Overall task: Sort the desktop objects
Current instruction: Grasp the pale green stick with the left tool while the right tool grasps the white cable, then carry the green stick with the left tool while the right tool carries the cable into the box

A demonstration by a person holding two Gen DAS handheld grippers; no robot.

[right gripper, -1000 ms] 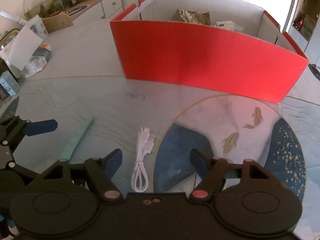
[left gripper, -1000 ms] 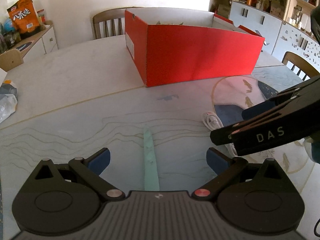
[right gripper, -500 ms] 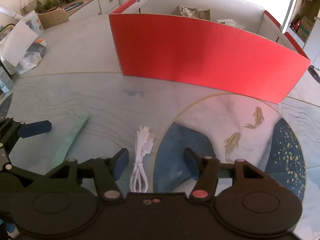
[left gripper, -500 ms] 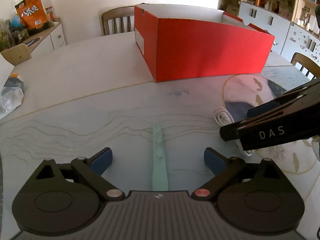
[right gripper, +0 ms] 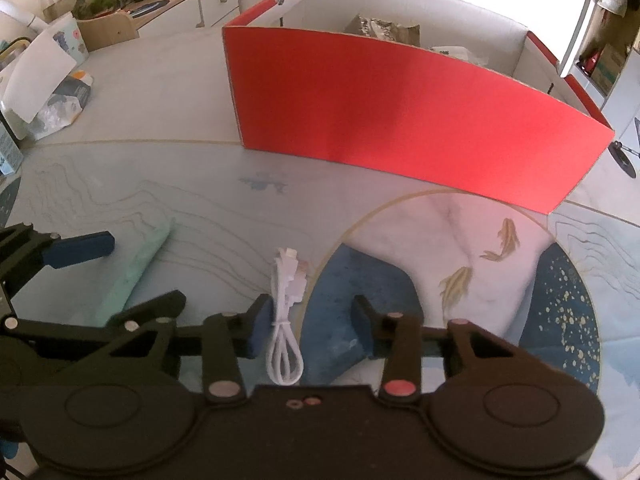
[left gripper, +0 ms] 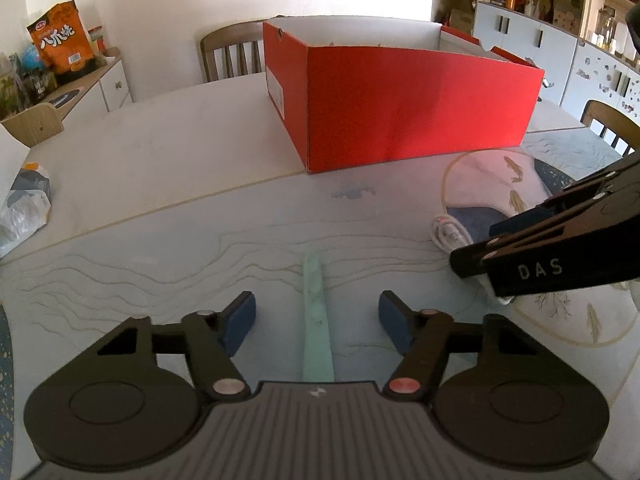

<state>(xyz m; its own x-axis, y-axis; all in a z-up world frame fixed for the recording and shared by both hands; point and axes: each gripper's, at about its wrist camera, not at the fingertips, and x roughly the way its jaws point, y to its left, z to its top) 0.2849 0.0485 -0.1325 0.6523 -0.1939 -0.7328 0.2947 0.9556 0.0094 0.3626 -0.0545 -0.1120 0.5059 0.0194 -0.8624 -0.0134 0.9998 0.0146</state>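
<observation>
A flat pale-green strip point(left gripper: 317, 320) lies on the table between the fingers of my open left gripper point(left gripper: 318, 322); it also shows in the right wrist view point(right gripper: 138, 268). A coiled white cable point(right gripper: 285, 320) lies between the fingers of my open right gripper point(right gripper: 308, 330), nearer the left finger; it also shows in the left wrist view point(left gripper: 450, 234). Both grippers are low over the table and partly closed around these things, not touching them. A red cardboard box point(left gripper: 408, 116) stands open beyond, with wrappers inside point(right gripper: 384, 28).
The table has a printed mat with fish and a blue patch point(right gripper: 472, 280). Plastic bags and a tissue pack point(right gripper: 60, 96) lie at the table's left. Chairs point(left gripper: 232, 52) stand behind the table. My right gripper body point(left gripper: 560, 256) crosses the left view's right side.
Both grippers have moved lower and forward over their things. The jaws of both have narrowed around the green strip and the white cable.
</observation>
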